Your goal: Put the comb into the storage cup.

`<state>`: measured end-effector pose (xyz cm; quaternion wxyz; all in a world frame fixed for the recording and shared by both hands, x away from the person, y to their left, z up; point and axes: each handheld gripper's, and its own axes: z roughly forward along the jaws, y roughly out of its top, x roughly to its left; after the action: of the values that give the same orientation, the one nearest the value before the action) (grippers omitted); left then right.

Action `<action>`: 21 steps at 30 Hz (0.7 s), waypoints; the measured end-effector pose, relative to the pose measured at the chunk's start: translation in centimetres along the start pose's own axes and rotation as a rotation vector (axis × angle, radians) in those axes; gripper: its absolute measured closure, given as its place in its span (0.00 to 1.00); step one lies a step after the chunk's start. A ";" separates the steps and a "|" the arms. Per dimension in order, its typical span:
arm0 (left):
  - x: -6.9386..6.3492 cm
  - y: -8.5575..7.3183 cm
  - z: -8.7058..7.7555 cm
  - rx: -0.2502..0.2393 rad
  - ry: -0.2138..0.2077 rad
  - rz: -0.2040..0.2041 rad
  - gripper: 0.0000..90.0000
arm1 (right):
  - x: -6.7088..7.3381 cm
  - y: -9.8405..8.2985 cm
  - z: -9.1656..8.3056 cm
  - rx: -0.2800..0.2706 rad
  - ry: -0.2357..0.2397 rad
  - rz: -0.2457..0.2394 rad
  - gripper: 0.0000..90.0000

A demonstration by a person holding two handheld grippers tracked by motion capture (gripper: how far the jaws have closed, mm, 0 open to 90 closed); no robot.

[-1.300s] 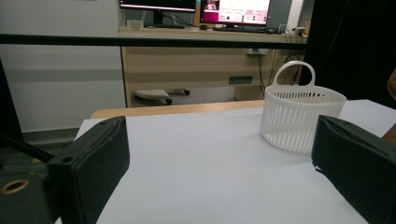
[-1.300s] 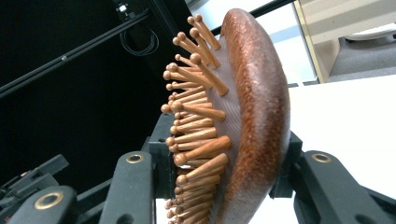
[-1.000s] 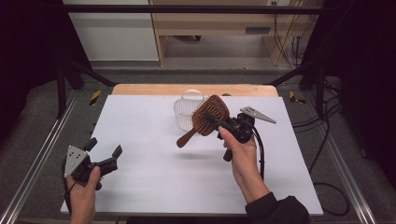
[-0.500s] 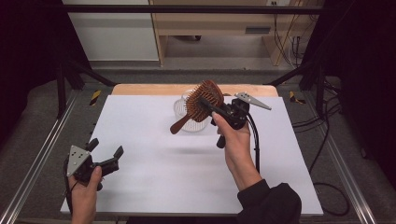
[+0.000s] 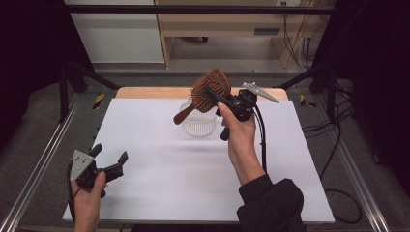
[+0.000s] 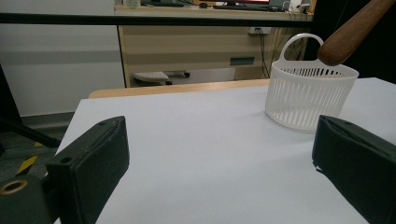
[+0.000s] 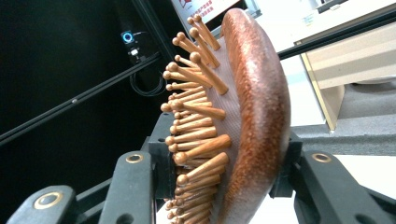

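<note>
The right gripper [image 5: 216,94] has its jaws clamped on the head of the wooden hairbrush [image 5: 209,92], one pad on the bristle side and one on the smooth back, and holds it in the air above the white basket [image 5: 198,122] near the middle of the table's far edge. I judge this as the carry step, with the drop into the basket next: that calls for lowering the brush handle-first through the rim. The brush's long axis slants, handle down toward the near left, head up toward the far right. The left gripper [image 5: 109,162] waits by the near left corner, jaws wide and empty.
</note>
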<state>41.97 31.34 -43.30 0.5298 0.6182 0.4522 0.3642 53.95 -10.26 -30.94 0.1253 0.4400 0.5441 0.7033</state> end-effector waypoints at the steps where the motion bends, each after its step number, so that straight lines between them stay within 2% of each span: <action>1: 0.0 0.0 0.0 0.001 -0.001 0.001 0.05 | -0.1 0.1 0.1 -0.004 -0.002 -0.004 0.61; 21: 0.1 -0.1 0.1 0.003 -0.008 -0.005 0.04 | -1.8 1.6 1.2 -0.042 -0.063 0.010 0.61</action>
<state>42.09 31.36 -43.40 0.5317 0.6192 0.4521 0.3599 56.37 -11.30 -30.37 0.1477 0.4620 0.5228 0.7010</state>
